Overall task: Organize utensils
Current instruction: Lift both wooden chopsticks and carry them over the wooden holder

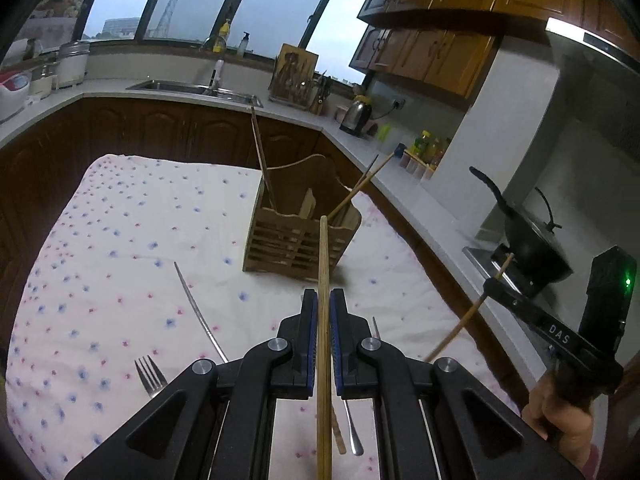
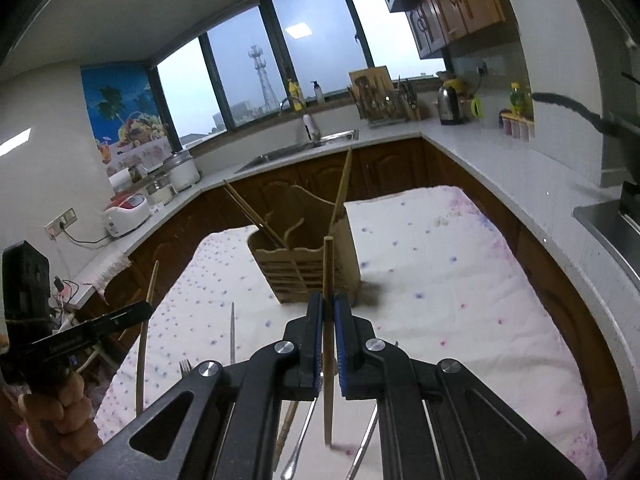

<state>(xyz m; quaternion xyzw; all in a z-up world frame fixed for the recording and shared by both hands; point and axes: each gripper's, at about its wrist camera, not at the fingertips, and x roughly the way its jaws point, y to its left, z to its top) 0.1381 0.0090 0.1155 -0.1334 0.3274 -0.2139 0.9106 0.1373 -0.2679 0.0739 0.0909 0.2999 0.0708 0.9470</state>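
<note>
My left gripper is shut on a wooden chopstick that points up toward the wooden utensil holder on the floral cloth. My right gripper is shut on a second wooden chopstick, also held above the cloth short of the holder. Each gripper shows in the other's view: the right one at the right, the left one at the left. Several chopsticks stand slanted in the holder. A fork, a metal chopstick and a thin metal spoon lie on the cloth.
The cloth-covered table sits inside a U-shaped kitchen counter with a sink, a kettle and a black wok on the stove at the right. More metal utensils lie under my right gripper.
</note>
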